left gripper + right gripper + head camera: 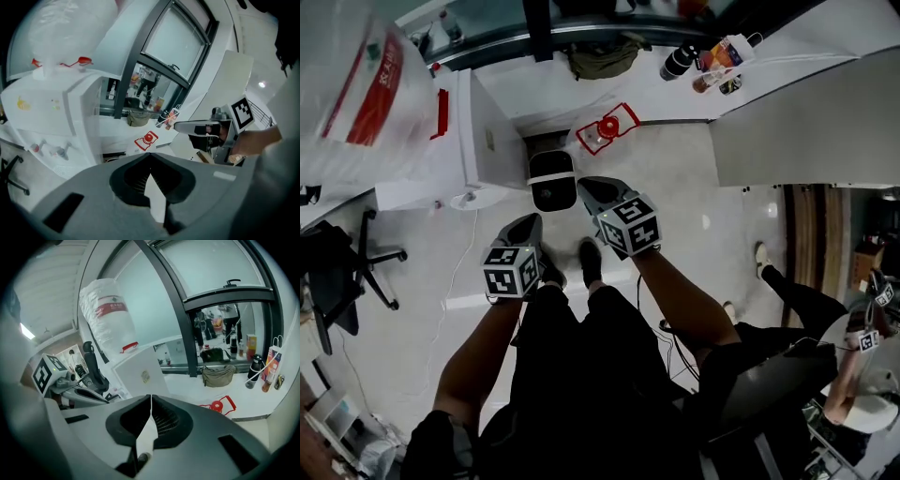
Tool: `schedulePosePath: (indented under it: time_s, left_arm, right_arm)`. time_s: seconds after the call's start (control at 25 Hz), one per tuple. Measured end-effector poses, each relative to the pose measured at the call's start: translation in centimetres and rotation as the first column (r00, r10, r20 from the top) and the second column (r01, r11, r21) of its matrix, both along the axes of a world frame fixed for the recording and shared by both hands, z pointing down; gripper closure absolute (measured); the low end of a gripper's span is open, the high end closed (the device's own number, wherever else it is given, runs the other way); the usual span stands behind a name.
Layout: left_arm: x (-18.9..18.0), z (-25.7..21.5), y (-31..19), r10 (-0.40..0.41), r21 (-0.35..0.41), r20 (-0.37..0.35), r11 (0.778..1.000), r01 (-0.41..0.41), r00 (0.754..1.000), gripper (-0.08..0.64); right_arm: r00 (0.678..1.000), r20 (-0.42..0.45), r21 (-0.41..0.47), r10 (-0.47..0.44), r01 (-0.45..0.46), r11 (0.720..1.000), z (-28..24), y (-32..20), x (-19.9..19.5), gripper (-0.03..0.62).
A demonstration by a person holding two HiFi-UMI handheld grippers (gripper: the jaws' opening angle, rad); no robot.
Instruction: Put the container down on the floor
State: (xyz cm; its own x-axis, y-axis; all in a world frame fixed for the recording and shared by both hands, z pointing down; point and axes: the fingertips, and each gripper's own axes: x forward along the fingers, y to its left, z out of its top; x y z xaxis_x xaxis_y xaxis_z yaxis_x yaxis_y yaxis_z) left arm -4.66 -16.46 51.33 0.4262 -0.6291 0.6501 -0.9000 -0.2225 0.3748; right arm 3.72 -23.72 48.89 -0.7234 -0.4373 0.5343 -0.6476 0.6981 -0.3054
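A clear container with a red lid and red handles (pixel 607 128) stands on the white ledge ahead of me; it also shows in the left gripper view (pixel 146 140) and the right gripper view (pixel 217 406). A black bin with a white band (pixel 551 180) sits on the floor below the ledge. My left gripper (pixel 532 221) hangs over the floor near my feet, jaws shut and empty (pixel 150 155). My right gripper (pixel 585 186) is beside the black bin, jaws shut with nothing between them (pixel 150 397). Both are well short of the red-lidded container.
A white water dispenser (pixel 473 141) with a large bottle (pixel 366 84) stands at the left, a black office chair (pixel 342 277) beyond it. An olive bag (pixel 602 58) and bottles (pixel 712 58) lie on the ledge. Another person (pixel 811 309) sits at the right.
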Motion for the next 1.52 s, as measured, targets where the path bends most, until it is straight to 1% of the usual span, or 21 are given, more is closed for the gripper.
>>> schedulePosePath:
  time_s: [0.16, 0.24, 0.4, 0.64, 0.8, 0.96, 1.08, 1.28, 1.44, 1.52]
  left_arm:
    - [-0.3, -3.8, 0.3, 0.0, 0.051, -0.011, 0.999, 0.001, 1.0, 0.554]
    - [-0.4, -5.4, 0.5, -0.008, 0.07, -0.019, 0.998, 0.009, 1.0, 0.554]
    - [-0.2, -8.0, 1.4, -0.017, 0.102, -0.067, 0.995, 0.024, 0.998, 0.554]
    - [-1.4, -11.9, 2.1, -0.011, 0.157, -0.047, 0.987, 0.019, 0.999, 0.554]
    - [-2.1, -14.0, 2.6, -0.01, 0.193, -0.05, 0.981, 0.019, 0.999, 0.554]
    - [-3.4, -15.7, 2.8, -0.04, 0.22, -0.056, 0.974, 0.051, 0.998, 0.554]
    - [-3.9, -16.9, 2.8, -0.031, 0.258, -0.016, 0.965, 0.034, 0.999, 0.554]
    - [-3.8, -18.8, 2.4, -0.013, 0.307, 0.016, 0.952, 0.008, 1.0, 0.554]
    - [-4.4, -20.0, 2.5, -0.024, 0.321, 0.009, 0.947, 0.019, 1.0, 0.555]
    - [-4.8, -20.2, 2.3, -0.031, 0.322, 0.002, 0.946, 0.029, 1.0, 0.554]
  right_arm:
    - [1.0, 0.003, 0.022, -0.004, 0.004, 1.0, -3.7, 1.1, 0.0, 0.581]
    - [1.0, 0.013, 0.029, 0.012, -0.013, 0.999, -5.5, 1.2, 0.3, 0.583]
    - [0.993, 0.099, 0.037, 0.061, -0.065, 0.997, -9.7, 1.8, 1.0, 0.583]
    - [0.985, 0.164, 0.097, 0.055, -0.071, 0.993, -15.2, 2.5, 0.5, 0.583]
    - [0.983, 0.177, 0.134, 0.04, -0.065, 0.989, -18.2, 3.3, -0.2, 0.583]
    - [0.984, 0.176, 0.15, 0.023, -0.05, 0.987, -19.2, 3.7, -1.0, 0.583]
    - [0.985, 0.172, 0.157, 0.019, -0.046, 0.987, -19.5, 4.0, -1.5, 0.583]
    - [0.988, 0.157, 0.181, 0.017, -0.045, 0.982, -20.0, 4.0, -1.7, 0.584]
    - [0.992, 0.128, 0.208, -0.003, -0.024, 0.978, -20.4, 4.3, -2.4, 0.584]
    - [0.991, 0.136, 0.21, -0.003, -0.026, 0.977, -20.7, 4.2, -2.6, 0.584]
